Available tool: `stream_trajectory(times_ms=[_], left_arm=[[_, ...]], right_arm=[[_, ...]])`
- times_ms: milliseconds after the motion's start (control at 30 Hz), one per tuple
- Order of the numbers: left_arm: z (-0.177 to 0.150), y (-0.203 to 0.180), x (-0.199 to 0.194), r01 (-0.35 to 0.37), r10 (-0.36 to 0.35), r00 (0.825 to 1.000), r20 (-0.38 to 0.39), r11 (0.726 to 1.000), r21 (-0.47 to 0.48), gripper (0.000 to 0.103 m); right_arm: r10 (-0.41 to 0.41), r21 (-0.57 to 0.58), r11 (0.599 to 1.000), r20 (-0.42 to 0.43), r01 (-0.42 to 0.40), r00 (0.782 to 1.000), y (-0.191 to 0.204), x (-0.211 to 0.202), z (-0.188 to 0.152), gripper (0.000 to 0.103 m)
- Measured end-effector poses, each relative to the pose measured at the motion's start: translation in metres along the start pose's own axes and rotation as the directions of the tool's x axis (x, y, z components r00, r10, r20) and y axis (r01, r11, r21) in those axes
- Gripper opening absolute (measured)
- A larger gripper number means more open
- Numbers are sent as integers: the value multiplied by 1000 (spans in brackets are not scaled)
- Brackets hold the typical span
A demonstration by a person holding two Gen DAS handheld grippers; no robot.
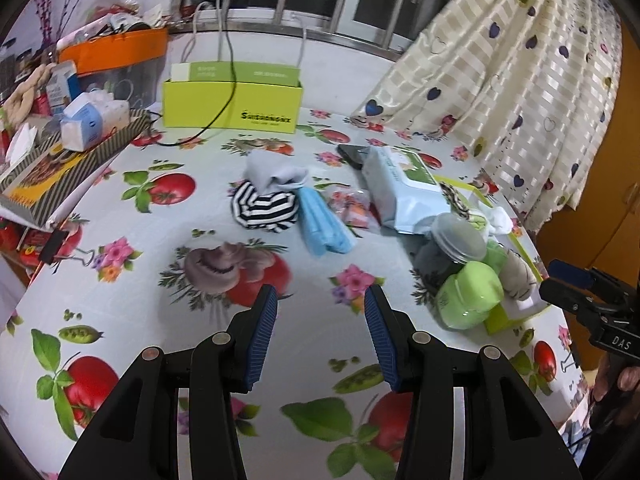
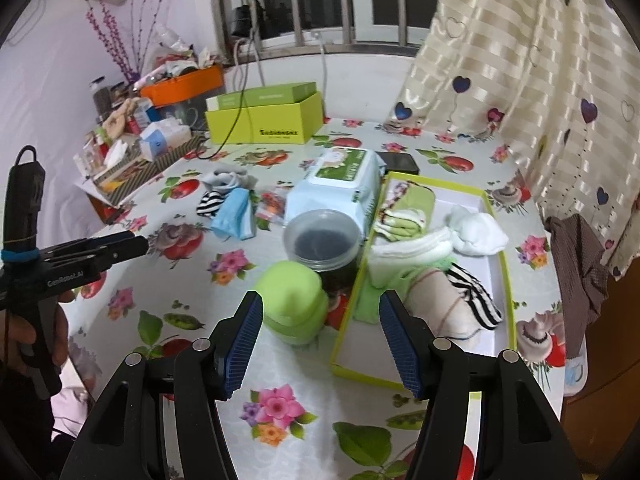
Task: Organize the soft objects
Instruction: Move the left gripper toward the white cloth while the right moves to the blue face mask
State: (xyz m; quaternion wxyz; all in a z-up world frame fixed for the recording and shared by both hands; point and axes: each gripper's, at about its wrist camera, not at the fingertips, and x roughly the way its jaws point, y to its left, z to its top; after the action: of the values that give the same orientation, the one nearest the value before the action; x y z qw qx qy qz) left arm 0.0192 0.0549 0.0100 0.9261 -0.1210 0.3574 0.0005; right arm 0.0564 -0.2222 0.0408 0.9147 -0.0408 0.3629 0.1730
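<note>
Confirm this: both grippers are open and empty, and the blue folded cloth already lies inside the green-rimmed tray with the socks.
Not quite. The blue folded cloth lies out on the tablecloth beside the striped sock, not in the green-rimmed tray, as the right wrist view shows. The rest holds.

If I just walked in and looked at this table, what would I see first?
Probably the bright tablecloth printed with tomatoes and flowers, and the little pile of loose socks in the middle: a black-and-white striped sock beside a blue sock. On the right, a shallow lime-green tray already holds folded socks, with a green-lidded jar beside it. Both grippers hang over the table with empty, open jaws.
</note>
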Motion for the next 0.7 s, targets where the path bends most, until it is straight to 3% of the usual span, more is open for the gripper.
stream_trajectory(times_ms=[400, 700], left_arm=[[2, 31, 0, 6, -6, 1000, 5, 998, -63, 47], [3, 57, 2, 21, -20, 1000, 11, 994, -109, 47]], right_arm=[[80, -93, 993, 0, -80, 997, 48, 24, 31, 61], [163, -147, 974, -64, -170, 985, 98, 88, 64, 61]])
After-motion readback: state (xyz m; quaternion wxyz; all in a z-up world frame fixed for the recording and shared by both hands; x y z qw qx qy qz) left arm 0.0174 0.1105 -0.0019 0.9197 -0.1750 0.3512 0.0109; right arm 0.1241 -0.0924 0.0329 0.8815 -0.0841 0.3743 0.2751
